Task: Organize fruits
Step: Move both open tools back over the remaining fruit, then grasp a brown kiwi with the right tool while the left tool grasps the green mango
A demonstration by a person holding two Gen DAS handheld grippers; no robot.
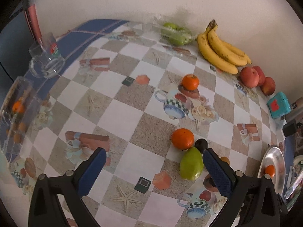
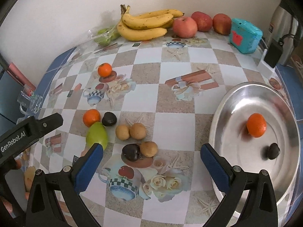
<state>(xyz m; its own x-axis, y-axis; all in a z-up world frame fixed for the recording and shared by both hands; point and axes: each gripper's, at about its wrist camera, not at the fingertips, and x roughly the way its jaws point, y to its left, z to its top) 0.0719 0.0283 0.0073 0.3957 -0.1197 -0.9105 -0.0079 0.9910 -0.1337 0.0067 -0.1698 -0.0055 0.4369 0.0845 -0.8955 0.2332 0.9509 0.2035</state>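
Beside the metal tray (image 2: pixel 223 113), both grippers, left (image 1: pixel 154 167) and right (image 2: pixel 151 163), hover spread and empty; round fruit such as the orange (image 2: pixel 91 117) may roll if nudged.

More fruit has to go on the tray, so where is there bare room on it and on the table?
The tray holds only a tangerine and a dark fruit at its right; its left half is bare. The table is free between the tray and the brown fruits. It is crowded around the green fruit and along the wall by the bananas and apples.
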